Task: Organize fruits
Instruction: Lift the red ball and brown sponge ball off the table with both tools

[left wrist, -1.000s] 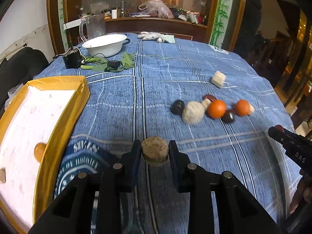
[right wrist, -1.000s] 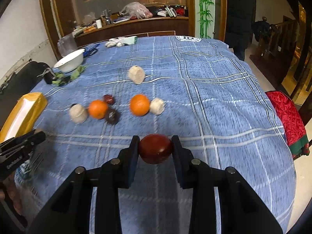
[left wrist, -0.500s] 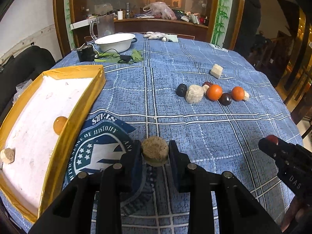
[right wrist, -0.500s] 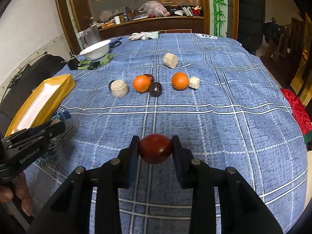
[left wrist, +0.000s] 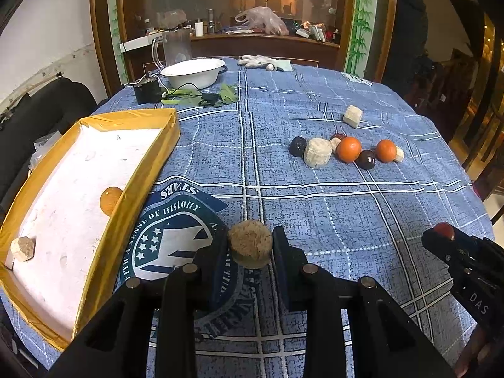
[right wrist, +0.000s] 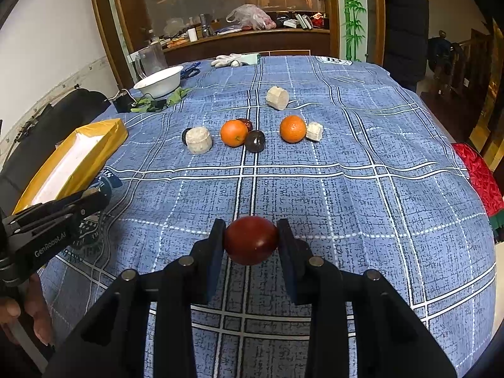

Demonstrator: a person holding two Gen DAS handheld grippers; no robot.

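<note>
Here the left hand-held gripper point(left wrist: 250, 245) is clamping a tan, rough-textured round piece of fruit point(left wrist: 249, 245) between its two black fingers, both pads pressing against its sides, above the blue plaid cloth covering the surface point(left wrist: 315, 214). The right hand-held gripper point(right wrist: 251, 241) is closing in the same way on a smooth dark red round fruit point(right wrist: 251, 240), its fingers squeezing the fruit from either side, and it is hovering over the cloth nearer the right edge.

To the left, a shallow yellow-rimmed tray with a white floor point(left wrist: 126, 220) is sitting on the cloth, holding a small orange ball-shaped fruit point(left wrist: 110, 200) close to its right wall and a pale beige chunk point(left wrist: 22, 248) in its near corner. The left gripper is hanging just beside the tray's right rim, not over it.

Farther across the surface a loose cluster is lying: a pale cream cylinder-shaped piece point(right wrist: 198, 140) with a dark round fruit partly hidden behind it, a bright orange point(right wrist: 234, 133) touching a dark purple-black round fruit point(right wrist: 254, 141), and a second orange point(right wrist: 293, 128) just beside a small cream chunk point(right wrist: 315, 131). Another cream block point(right wrist: 277, 98) is lying apart, beyond them. A white enamel basin point(left wrist: 192, 72) is standing at the far left edge.
</note>
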